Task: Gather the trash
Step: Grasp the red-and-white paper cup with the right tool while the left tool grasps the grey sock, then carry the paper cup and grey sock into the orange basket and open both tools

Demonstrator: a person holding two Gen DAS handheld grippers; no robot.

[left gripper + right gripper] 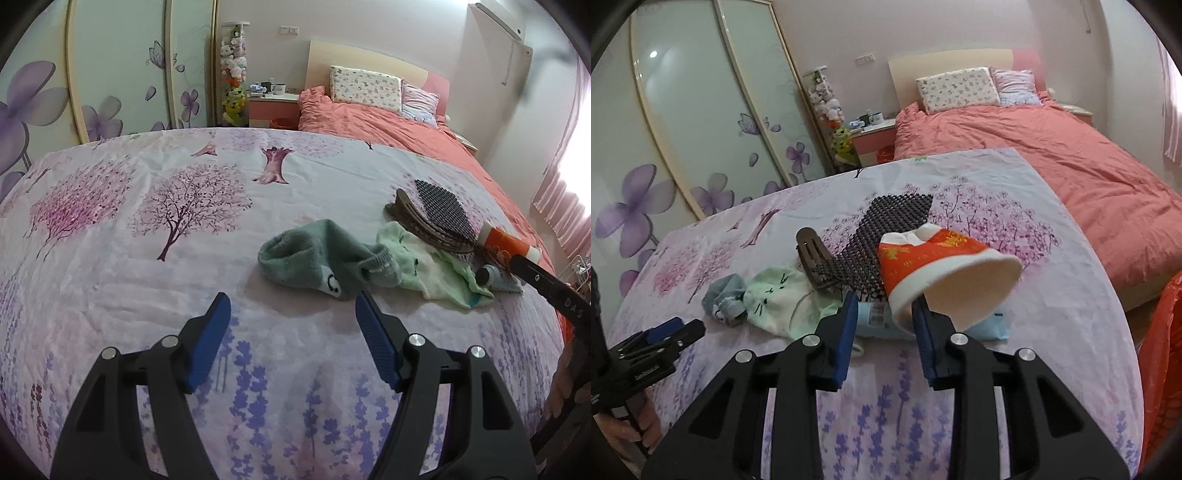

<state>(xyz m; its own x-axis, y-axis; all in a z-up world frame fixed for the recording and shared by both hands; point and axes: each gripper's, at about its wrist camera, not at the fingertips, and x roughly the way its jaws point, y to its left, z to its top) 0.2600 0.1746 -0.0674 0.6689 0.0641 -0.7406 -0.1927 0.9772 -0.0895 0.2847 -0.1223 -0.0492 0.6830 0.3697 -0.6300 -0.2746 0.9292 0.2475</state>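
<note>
A crushed red and white paper cup (942, 266) lies tilted on the flowered bedspread (1015, 236), its mouth toward me. My right gripper (884, 301) straddles the cup's rim: the right finger sits inside the mouth, while the left finger stands a short gap off the wall, so the jaws are open. From the left wrist the cup (506, 240) shows at the far right, with a finger of the right gripper (535, 275) against it. My left gripper (291, 299) hovers open and empty just short of a dark green sock (314, 258).
A light green sock (424, 266), a brown hair clip (413, 221), a black mesh piece (443, 210) and a light blue tube (495, 278) crowd round the cup. A red plastic bag (1163, 350) hangs at the right. A pink bed (1052, 155) lies behind, wardrobe doors (701, 110) at left.
</note>
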